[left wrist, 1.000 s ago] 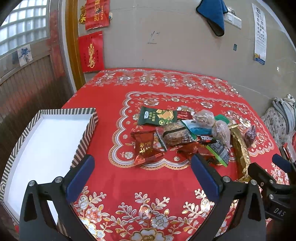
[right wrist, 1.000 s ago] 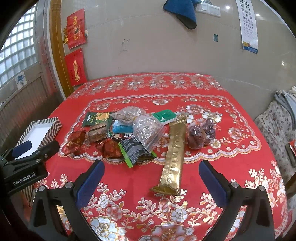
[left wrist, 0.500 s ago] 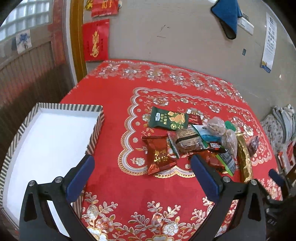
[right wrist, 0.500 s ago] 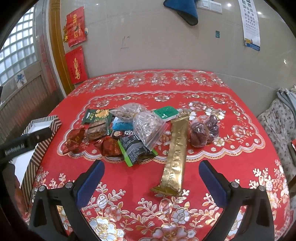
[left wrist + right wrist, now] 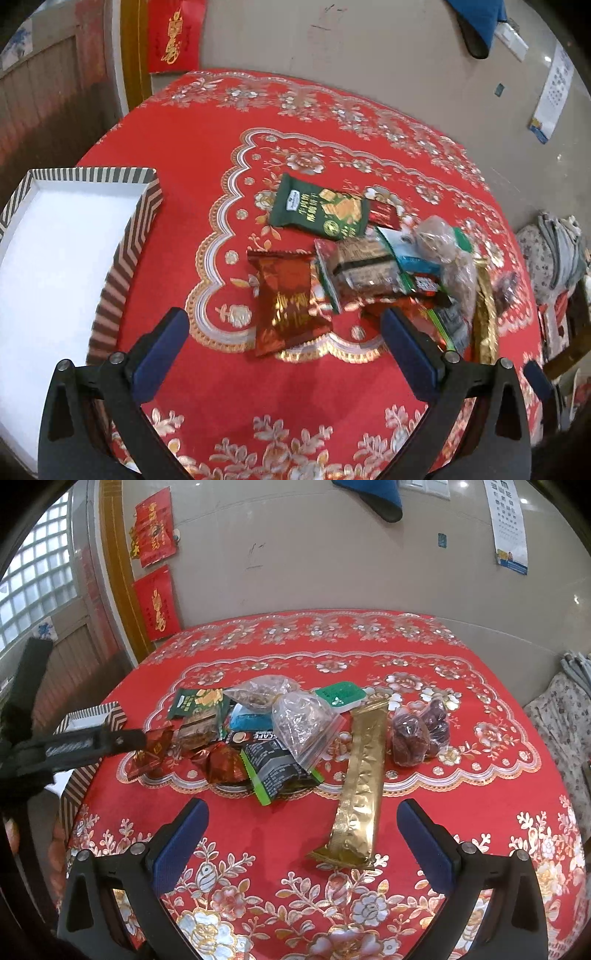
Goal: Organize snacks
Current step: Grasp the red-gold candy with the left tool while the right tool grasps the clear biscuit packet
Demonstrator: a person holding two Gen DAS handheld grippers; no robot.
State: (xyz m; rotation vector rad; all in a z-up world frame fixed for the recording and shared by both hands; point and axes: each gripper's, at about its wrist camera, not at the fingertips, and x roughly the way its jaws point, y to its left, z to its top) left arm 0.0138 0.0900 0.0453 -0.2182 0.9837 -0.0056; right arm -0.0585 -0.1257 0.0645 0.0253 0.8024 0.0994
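Hovering over the red surface (image 5: pixel 177 155), my left gripper (image 5: pixel 284 332) spreads its jaws wide above a red snack packet (image 5: pixel 286 295), striped box (image 5: pixel 136 225) beside it; my right gripper (image 5: pixel 303 834) (jaws equally wide, empty) faces the gold bar (image 5: pixel 364 775).

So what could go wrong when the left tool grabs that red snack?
The shiny red foil packet lies flat on the red patterned tablecloth, so the open left tool might pinch cloth and drag the pile. Its edge touches the clear-wrapped brown cake packet, which could get pulled along. The striped white box sits at the table's edge, so a bump might knock it off.
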